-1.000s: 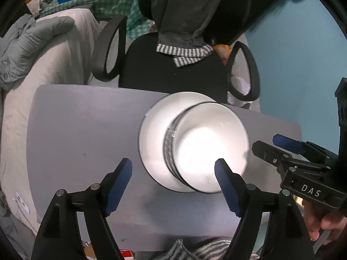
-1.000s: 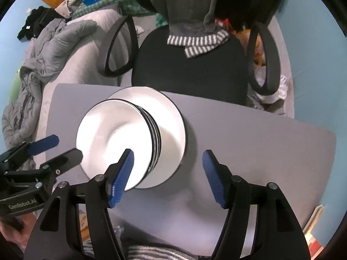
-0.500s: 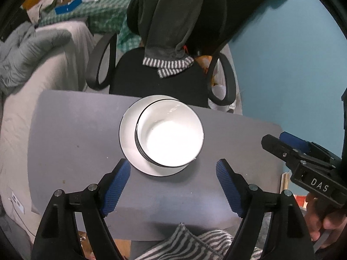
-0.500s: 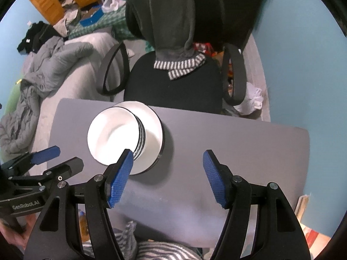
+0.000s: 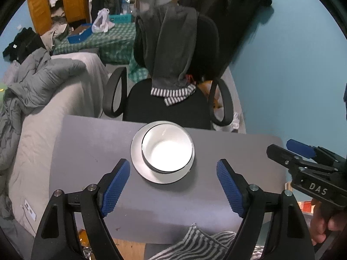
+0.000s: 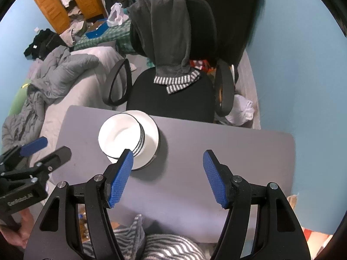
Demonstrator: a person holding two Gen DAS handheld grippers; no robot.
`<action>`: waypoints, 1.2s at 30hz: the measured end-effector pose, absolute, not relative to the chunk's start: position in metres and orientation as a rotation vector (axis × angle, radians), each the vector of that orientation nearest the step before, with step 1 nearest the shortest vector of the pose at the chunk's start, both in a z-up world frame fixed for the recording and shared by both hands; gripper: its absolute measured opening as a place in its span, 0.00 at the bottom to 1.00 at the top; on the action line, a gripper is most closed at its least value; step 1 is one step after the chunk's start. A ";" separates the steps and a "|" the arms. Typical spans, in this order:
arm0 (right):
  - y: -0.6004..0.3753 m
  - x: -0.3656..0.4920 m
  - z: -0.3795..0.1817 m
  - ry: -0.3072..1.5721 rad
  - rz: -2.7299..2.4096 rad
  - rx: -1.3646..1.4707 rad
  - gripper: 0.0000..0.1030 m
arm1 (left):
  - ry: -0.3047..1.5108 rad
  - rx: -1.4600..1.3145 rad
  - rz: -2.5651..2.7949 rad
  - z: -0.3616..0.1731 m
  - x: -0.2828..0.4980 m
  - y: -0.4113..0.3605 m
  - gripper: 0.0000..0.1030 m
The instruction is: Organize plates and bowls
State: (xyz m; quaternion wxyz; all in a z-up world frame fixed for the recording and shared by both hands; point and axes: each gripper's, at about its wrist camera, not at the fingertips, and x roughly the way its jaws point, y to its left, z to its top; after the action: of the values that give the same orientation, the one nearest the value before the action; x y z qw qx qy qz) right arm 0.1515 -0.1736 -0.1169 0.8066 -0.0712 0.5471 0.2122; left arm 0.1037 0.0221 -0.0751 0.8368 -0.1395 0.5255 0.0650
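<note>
Bowls sit nested on the plate and both grippers are now well clear above them. Against the view a second ago, the stack has shrunk from filling the frame to a small disc far below, so both hands have lifted away. The left gripper [image 5: 173, 185] holds nothing and its jaws are opening wider as it goes, with only bare tabletop showing between the blue pads. The right gripper [image 6: 168, 177] hangs with its jaws apart at a middling spread, unchanged, and nothing sits between them either. My read: the stacking is done and this is the retreat, with no loose dish left in view on the table [image 5: 91, 151].

Now the stack itself. The white plate [image 5: 138, 166] lies flat on the grey table, near the far edge, just in front of the black office chair [image 5: 164, 108]. On it stand the bowls [image 5: 168, 151], white with a thin dark rim. The right wrist view shows several rims banded one inside another, so there is more than one bowl, though I cannot count them. The pile sits toward the plate's far side in the left view rather than dead centre, and looks upright and steady.
</note>
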 end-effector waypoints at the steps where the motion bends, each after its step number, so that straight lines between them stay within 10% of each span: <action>1: -0.175 0.150 -0.114 1.161 0.452 -0.157 0.65 | 1.100 -0.297 0.142 -0.072 0.102 0.021 0.84; 36: -0.177 0.135 -0.086 1.084 0.448 -0.141 0.65 | 0.998 -0.231 0.145 -0.031 0.085 0.004 0.87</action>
State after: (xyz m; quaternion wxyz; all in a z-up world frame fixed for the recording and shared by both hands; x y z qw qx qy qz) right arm 0.1350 -0.1770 -0.0863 0.8305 -0.0667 0.5110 0.2114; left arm 0.0847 0.0043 -0.0309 0.8690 -0.1105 0.4772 0.0694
